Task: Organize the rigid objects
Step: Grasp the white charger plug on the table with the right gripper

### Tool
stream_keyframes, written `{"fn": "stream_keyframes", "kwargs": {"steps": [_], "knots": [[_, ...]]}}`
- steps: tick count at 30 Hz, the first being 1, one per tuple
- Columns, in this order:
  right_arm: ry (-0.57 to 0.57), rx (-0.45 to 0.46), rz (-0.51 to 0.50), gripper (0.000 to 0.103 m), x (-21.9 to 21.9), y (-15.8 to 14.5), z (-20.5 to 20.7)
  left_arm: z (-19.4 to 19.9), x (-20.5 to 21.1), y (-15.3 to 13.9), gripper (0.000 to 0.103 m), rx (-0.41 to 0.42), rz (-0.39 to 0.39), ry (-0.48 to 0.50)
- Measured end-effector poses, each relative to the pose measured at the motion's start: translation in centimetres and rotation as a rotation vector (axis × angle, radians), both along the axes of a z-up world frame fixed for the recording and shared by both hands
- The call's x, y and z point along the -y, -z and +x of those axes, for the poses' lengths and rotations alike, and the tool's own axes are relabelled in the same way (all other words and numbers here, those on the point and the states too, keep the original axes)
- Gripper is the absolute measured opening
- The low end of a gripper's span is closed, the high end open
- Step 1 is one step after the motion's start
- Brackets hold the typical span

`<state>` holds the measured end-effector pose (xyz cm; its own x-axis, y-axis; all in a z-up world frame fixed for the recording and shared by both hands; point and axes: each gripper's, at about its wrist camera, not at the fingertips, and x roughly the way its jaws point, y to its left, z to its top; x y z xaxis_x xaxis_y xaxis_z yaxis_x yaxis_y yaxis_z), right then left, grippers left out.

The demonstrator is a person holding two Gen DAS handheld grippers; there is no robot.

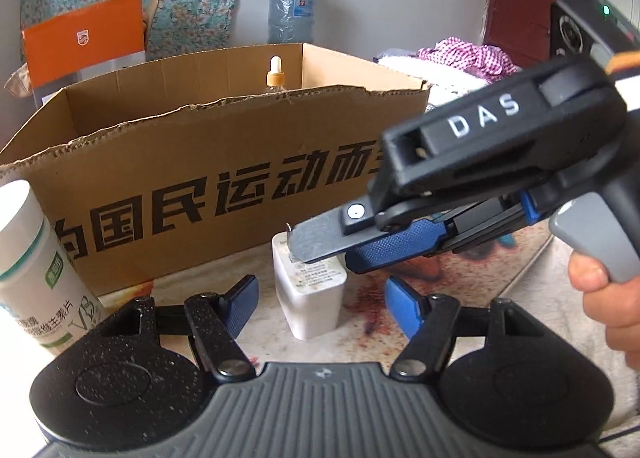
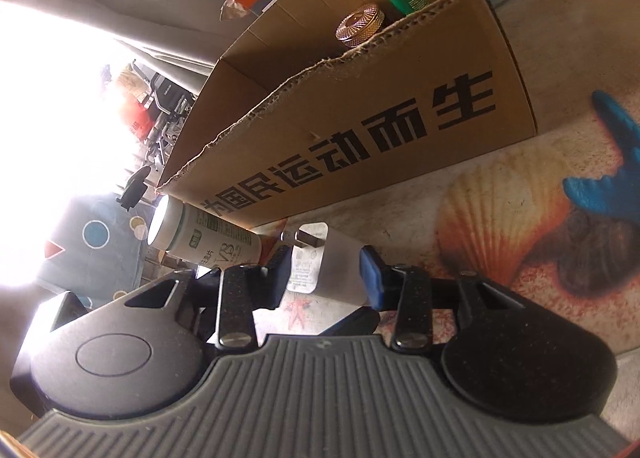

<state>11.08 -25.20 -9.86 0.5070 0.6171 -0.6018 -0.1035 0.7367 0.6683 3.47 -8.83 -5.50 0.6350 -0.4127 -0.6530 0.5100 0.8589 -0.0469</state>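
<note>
Charger [image 1: 310, 290] pickup is in hand: left gripper [image 1: 320, 300] jaws gape around it untouching, right gripper [image 2: 326, 274] jaws likewise loose, needing closure before boxing.

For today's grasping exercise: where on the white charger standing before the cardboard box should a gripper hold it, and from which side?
Grip the white charger across its flat side faces, mid-body, approaching from the front, away from the cardboard box. Its prongs point upward, so stay below them.
</note>
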Motion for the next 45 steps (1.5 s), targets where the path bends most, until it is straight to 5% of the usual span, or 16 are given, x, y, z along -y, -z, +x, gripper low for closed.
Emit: {"fn": "stream_keyframes", "kwargs": {"steps": [9,23,45], "knots": [[-0.006,-0.028,-0.082,0.047,-1.6,0.2,0.9,0.7,0.8,0.9,0.047,-0.026,0.026,-0.051],[0.025,-0.022,-0.127,0.043,-2.2,0.0,1.2,0.0,1.2,1.1,0.037,-0.006,0.031,-0.087],[0.038,0.025,-0.148,0.041,-2.2,-1.6,0.0,-0.4,0.8,-0.6,0.037,0.013,0.014,-0.091]]}}
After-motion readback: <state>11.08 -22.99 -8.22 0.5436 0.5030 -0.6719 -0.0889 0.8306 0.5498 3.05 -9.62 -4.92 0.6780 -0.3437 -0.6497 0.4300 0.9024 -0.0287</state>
